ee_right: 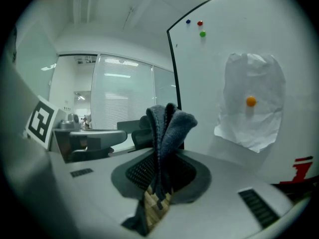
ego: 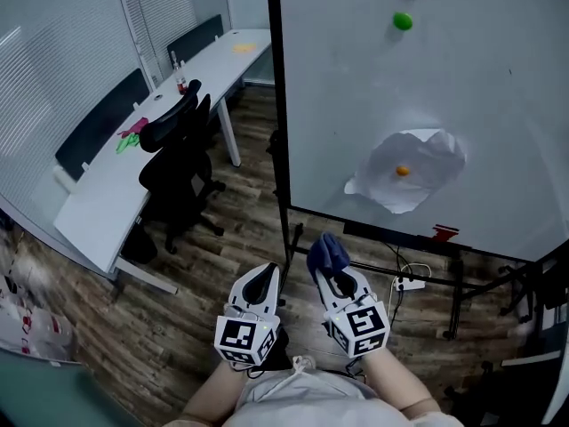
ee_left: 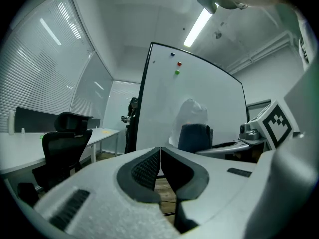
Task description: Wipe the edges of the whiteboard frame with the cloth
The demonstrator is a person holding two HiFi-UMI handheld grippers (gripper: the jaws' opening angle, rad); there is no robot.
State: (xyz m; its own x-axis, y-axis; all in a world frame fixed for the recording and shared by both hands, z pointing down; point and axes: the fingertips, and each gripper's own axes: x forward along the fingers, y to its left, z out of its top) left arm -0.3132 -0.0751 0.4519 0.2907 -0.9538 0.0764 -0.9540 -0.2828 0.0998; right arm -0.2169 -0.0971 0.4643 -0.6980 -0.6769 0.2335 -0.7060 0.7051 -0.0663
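The whiteboard point(ego: 462, 87) is standing ahead, its dark frame point(ego: 276, 105) not yet touched. Below its lower left corner the right gripper point(ego: 336, 278) is clenching the blue cloth point(ego: 326, 253), bunched upward, seemingly for reaching that edge. The left gripper point(ego: 265, 283) is resting alongside, clenched empty.

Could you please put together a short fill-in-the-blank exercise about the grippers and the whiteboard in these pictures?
1. The cloth is clamped in the ____ gripper.
2. The left gripper holds ____ between its shut jaws.
3. The paper sheet on the whiteboard is pinned by an ____ magnet.
4. The green magnet sits just below a ____ magnet.
Missing words: right; nothing; orange; red.
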